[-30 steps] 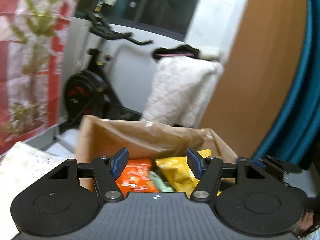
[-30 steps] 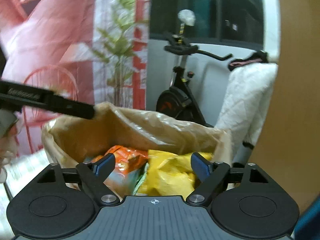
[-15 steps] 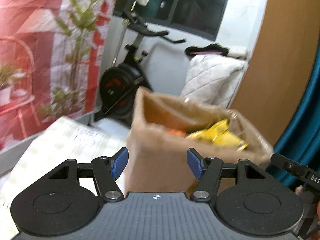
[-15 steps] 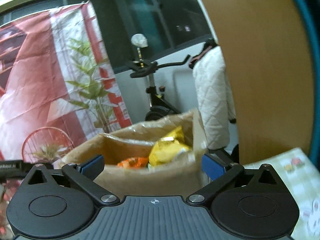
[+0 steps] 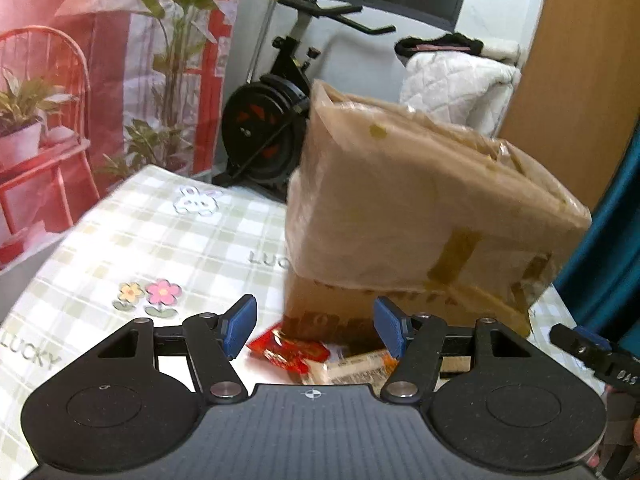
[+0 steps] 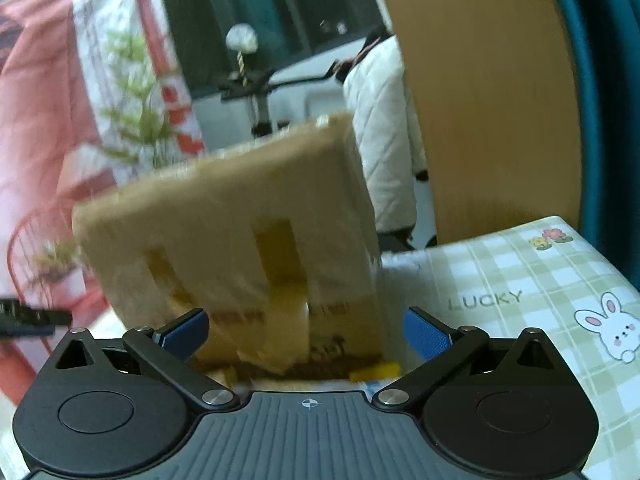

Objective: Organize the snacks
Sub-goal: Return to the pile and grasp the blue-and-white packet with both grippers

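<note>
Indoors, checked tablecloth (image 5: 132, 240) before exercise bike (image 5: 272, 120)

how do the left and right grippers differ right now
The left gripper has its jaws moderately apart; the right gripper has its jaws spread much wider. In front of the left gripper lies a red snack packet on the checked tablecloth; ahead of the right gripper stands the cardboard box, with only a yellow scrap at its foot. Both are open, hold nothing and have blue pads.
</note>
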A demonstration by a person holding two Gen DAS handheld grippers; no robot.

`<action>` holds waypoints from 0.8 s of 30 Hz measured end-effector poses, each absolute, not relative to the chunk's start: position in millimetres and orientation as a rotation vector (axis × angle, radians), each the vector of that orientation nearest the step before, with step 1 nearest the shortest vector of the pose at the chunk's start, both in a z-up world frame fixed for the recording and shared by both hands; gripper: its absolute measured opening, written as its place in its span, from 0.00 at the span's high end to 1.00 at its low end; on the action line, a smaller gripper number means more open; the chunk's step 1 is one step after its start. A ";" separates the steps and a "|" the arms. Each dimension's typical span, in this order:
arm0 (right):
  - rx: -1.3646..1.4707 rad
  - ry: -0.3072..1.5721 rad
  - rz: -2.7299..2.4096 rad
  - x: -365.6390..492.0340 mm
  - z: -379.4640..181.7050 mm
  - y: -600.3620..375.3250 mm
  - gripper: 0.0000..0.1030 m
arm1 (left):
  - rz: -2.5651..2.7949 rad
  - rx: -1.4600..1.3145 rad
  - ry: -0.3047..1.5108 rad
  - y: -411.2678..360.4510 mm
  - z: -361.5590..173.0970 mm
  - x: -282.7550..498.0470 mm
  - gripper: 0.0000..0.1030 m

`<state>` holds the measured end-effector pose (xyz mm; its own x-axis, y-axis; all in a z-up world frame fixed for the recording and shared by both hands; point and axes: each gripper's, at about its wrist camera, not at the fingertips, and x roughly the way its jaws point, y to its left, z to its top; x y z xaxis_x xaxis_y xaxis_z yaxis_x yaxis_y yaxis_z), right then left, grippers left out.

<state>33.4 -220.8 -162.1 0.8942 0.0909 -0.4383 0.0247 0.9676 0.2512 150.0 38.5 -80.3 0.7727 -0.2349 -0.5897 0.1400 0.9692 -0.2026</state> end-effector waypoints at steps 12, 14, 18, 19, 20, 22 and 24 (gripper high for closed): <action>0.101 0.647 0.108 28.0 -178.5 -249.1 0.27 | -0.434 -0.101 0.730 -38.4 -106.2 152.5 0.36; 0.072 0.670 0.124 28.6 -181.9 -253.7 0.34 | -0.485 -0.103 0.760 -53.4 -112.3 154.1 0.36; 0.011 0.723 0.189 30.3 -191.4 -253.8 0.44 | -0.565 -0.124 0.830 -77.1 -125.4 158.3 0.37; 0.001 0.735 0.208 31.5 -193.4 -252.6 0.45 | -0.579 -0.123 0.849 -83.5 -129.4 159.4 0.37; -0.007 0.745 0.225 32.3 -195.5 -251.1 0.46 | -0.589 -0.119 0.862 -88.7 -132.8 160.4 0.40; -0.021 0.758 0.253 34.1 -197.9 -247.8 0.48 | -0.607 -0.109 0.886 -98.0 -139.0 159.7 0.43; -0.023 0.763 0.273 35.5 -198.3 -245.4 0.48 | -0.625 -0.104 0.906 -107.3 -143.4 161.2 0.43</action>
<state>35.5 -245.4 -198.3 0.6891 0.2361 -0.6852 -0.2527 0.9644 0.0781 161.2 -107.3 -143.4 0.4534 -0.5475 -0.7033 0.4627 0.8190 -0.3394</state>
